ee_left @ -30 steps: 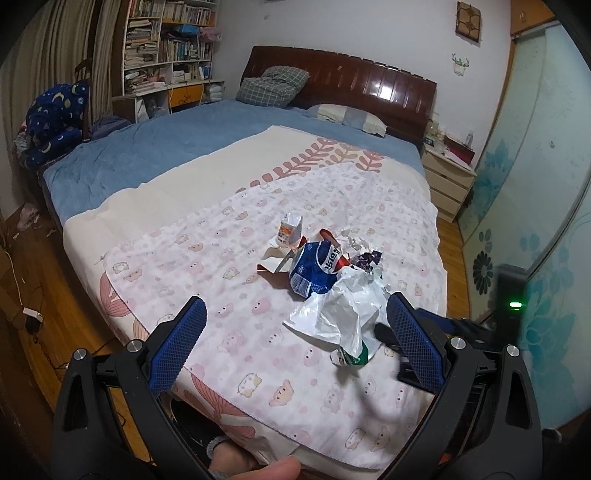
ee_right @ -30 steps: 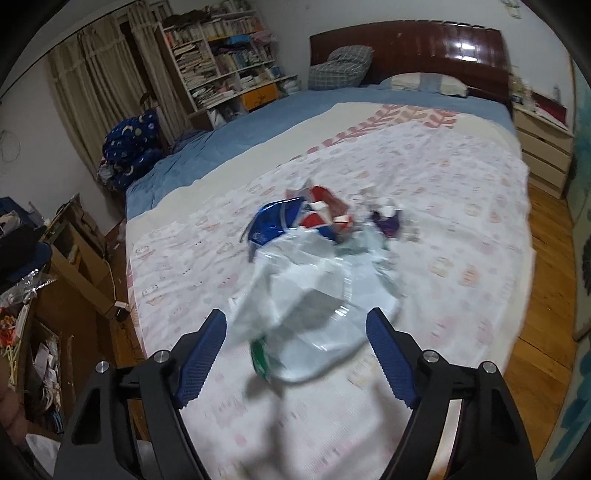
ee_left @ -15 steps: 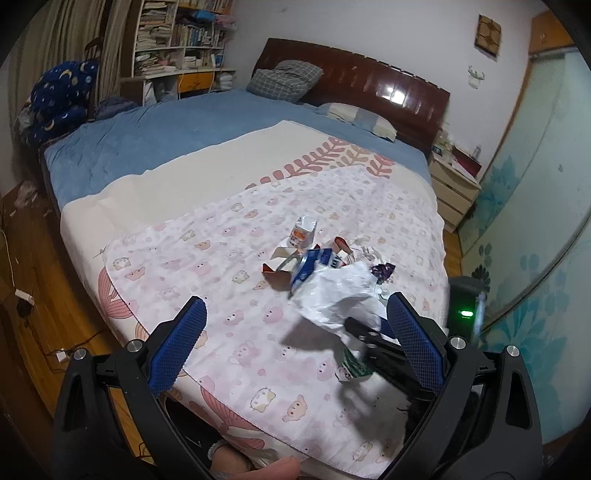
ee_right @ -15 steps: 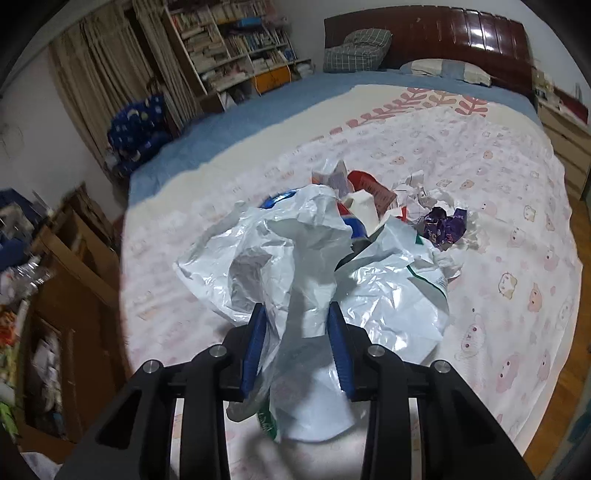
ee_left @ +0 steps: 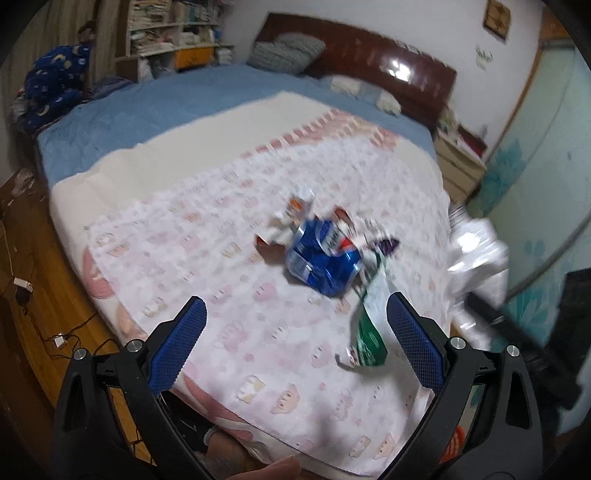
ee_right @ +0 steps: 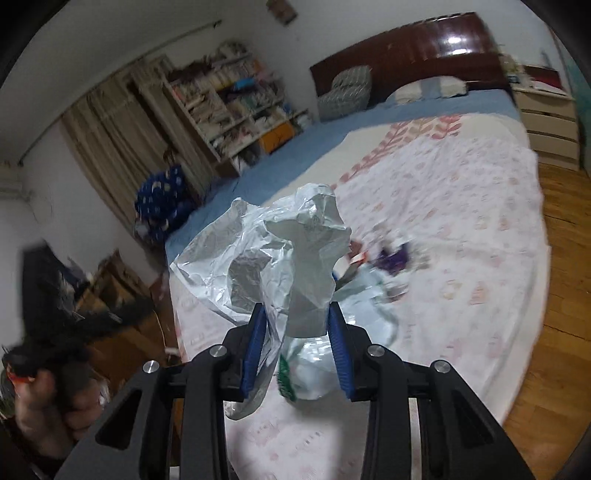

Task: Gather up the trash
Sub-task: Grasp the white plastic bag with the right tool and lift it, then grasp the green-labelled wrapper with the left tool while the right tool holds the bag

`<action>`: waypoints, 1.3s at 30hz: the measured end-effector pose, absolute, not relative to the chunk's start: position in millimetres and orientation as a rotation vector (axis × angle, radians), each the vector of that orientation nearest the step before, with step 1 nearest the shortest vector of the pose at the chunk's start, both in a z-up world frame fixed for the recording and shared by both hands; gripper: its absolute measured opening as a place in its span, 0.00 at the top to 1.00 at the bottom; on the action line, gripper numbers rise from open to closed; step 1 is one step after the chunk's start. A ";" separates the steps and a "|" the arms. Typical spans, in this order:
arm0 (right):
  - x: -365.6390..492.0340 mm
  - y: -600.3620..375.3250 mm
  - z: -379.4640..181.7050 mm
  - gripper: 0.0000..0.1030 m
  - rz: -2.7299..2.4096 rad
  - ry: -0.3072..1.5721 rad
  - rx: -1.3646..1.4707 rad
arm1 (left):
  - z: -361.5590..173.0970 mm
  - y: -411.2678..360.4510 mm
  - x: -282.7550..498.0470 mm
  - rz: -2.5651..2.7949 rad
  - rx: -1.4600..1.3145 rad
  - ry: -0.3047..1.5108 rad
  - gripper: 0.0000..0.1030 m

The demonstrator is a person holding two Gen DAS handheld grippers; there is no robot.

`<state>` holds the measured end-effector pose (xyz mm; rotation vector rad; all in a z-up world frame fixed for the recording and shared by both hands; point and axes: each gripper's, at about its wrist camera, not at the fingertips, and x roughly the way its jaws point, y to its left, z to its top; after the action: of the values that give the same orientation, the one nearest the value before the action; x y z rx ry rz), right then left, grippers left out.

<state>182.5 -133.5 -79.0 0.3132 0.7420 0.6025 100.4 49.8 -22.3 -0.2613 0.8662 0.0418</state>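
Home bedroom. Double bed [ee_left: 155, 122] with blue cover, cream blanket and pink-patterned sheet; glossy dark wooden headboard [ee_right: 424, 48]; checked cushion [ee_right: 345, 90] and pillow [ee_right: 428, 86] at the head. Cream drawer nightstand [ee_right: 546, 118] beside the bed. Open bookshelf [ee_right: 229, 99] packed with books against the wall, beige curtains [ee_right: 110, 129] alongside. Wooden plank floor [ee_right: 565, 258]. Small framed picture [ee_left: 498, 16] on the white wall.

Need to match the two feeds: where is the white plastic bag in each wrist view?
Left wrist: white plastic bag at the right edge, blurred, lifted off the bed.
Right wrist: centre, clamped in the right gripper.
Shared landmark: dark wooden headboard.
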 end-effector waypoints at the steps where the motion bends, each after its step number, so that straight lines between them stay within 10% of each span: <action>1: 180.5 -144.4 -76.4 0.66 0.597 0.743 0.325 | -25.7 44.2 102.9 0.030 -0.254 0.881 0.06; 18: 120.3 -222.6 -72.8 0.66 0.593 0.774 0.348 | -117.9 -49.5 171.0 -0.027 -0.109 1.143 0.08; 24: 105.0 -219.4 -62.0 0.66 0.427 0.775 0.145 | -126.5 -43.9 171.0 -0.022 -0.163 1.208 0.82; 39: 86.9 -224.8 -46.4 0.66 0.408 0.756 0.151 | -44.4 -31.9 124.7 -0.096 -0.308 0.998 0.88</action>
<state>86.9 -224.8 -46.4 0.1510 0.7557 0.4079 124.7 -31.9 -44.4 -0.3085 0.9981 -0.0958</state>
